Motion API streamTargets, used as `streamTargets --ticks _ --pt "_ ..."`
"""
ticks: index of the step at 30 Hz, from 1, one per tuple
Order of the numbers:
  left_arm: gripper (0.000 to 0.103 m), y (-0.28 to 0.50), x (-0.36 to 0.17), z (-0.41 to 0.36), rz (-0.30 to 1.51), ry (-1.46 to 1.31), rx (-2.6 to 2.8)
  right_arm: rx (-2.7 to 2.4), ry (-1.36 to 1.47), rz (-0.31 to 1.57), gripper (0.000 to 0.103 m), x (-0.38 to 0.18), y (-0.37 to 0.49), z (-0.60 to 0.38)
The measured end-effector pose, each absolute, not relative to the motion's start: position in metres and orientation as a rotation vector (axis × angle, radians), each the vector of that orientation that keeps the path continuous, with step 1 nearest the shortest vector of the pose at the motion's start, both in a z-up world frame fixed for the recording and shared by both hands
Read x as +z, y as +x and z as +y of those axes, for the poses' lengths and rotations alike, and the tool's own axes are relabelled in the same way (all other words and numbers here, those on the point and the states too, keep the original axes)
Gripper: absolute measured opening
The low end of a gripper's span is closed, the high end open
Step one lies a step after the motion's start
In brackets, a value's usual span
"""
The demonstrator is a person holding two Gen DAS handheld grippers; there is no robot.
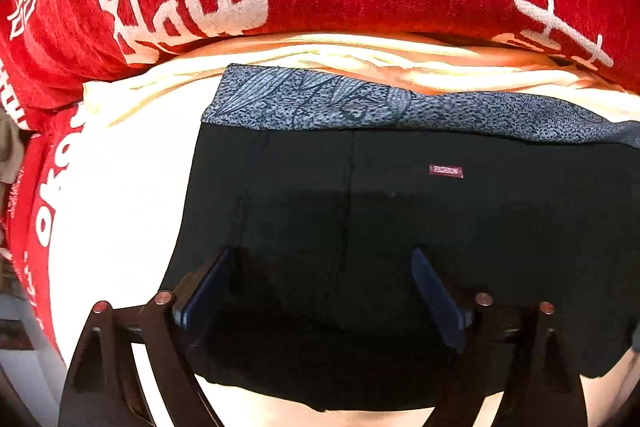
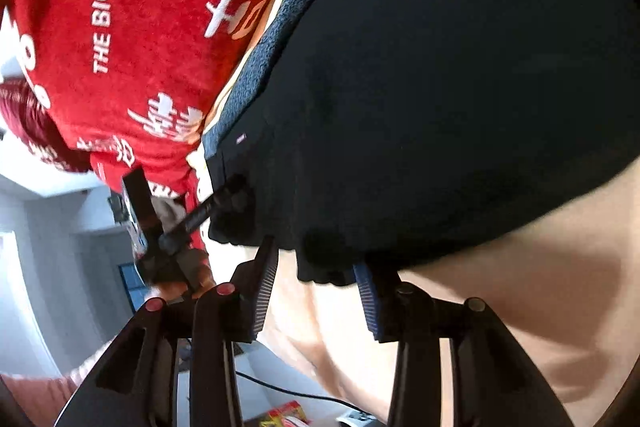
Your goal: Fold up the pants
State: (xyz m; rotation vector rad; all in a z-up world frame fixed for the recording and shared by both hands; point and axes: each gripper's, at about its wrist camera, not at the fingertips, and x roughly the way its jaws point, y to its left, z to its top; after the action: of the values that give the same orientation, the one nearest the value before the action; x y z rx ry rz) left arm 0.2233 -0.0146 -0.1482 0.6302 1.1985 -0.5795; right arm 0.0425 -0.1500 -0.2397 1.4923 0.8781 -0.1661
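Both grippers hover over the black pants, neither pressing on the cloth.

Left gripper (image 1: 324,291) stands wide apart above the pants (image 1: 400,227) in the lower middle of the left wrist view, nothing between its pads. Right gripper (image 2: 316,287), lower middle of the right wrist view, is partly open at the pants' bunched edge (image 2: 324,267), which lies between the pads without being squeezed. From left to right, the red blanket (image 2: 140,27) reads "THE BIGDA Y" in white beside large white characters; the pants carry a grey patterned waistband (image 1: 360,99) and a small red label (image 1: 446,171), too small to read. They lie on a cream sheet (image 1: 120,187).
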Motion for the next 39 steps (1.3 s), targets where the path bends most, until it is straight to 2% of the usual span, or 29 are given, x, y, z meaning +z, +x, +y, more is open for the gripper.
streamTargets --ticks 1,2,3,6,10,13,17,20,25,26,29,33,36,39 --pt "0.092 0.237 -0.153 -0.009 1.211 0.617 -0.588 -0.178 1.492 0.893 0.022 -0.238 0.045 -0.154" --pt "0.092 0.246 -0.156 -0.004 1.217 0.610 -0.592 -0.197 1.463 0.907 0.010 -0.232 0.046 -0.158" --pt "0.092 0.254 -0.159 0.001 1.218 0.606 -0.594 -0.198 1.428 0.901 0.009 -0.222 0.051 -0.160" --pt "0.092 0.262 -0.164 0.010 1.223 0.598 -0.611 -0.221 1.360 0.927 0.009 -0.204 0.040 -0.150" --pt "0.092 0.264 -0.166 0.010 1.222 0.616 -0.582 -0.324 1.232 1.082 0.009 -0.220 0.032 -0.132" --pt "0.092 0.254 -0.156 0.004 1.216 0.643 -0.580 -0.295 1.186 1.147 0.024 -0.208 0.027 -0.135" --pt "0.092 0.213 -0.138 -0.019 1.219 0.598 -0.725 -0.387 1.013 1.136 0.025 -0.169 0.005 -0.168" --pt "0.092 0.170 -0.145 -0.053 1.237 0.591 -0.849 -0.464 0.943 1.101 0.025 -0.158 0.005 -0.204" --pt "0.092 0.124 -0.182 -0.087 1.261 0.703 -0.888 -0.486 0.878 1.233 0.024 -0.195 0.009 -0.228" --pt "0.092 0.125 -0.188 -0.083 1.287 0.702 -0.887 -0.487 0.880 1.183 0.024 -0.189 0.003 -0.226" --pt "0.092 0.142 -0.183 -0.081 1.325 0.686 -0.875 -0.477 0.929 1.220 0.024 -0.180 -0.004 -0.233" --pt "0.092 0.176 -0.169 -0.110 1.206 0.637 -0.884 -0.427 0.879 1.129 0.025 -0.155 0.020 -0.259" --pt "0.092 0.204 -0.183 -0.144 1.133 0.626 -0.844 -0.394 0.898 1.110 0.025 -0.164 0.060 -0.281" --pt "0.092 0.232 -0.205 -0.159 1.142 0.611 -0.775 -0.366 0.877 1.120 0.024 -0.181 0.089 -0.286"
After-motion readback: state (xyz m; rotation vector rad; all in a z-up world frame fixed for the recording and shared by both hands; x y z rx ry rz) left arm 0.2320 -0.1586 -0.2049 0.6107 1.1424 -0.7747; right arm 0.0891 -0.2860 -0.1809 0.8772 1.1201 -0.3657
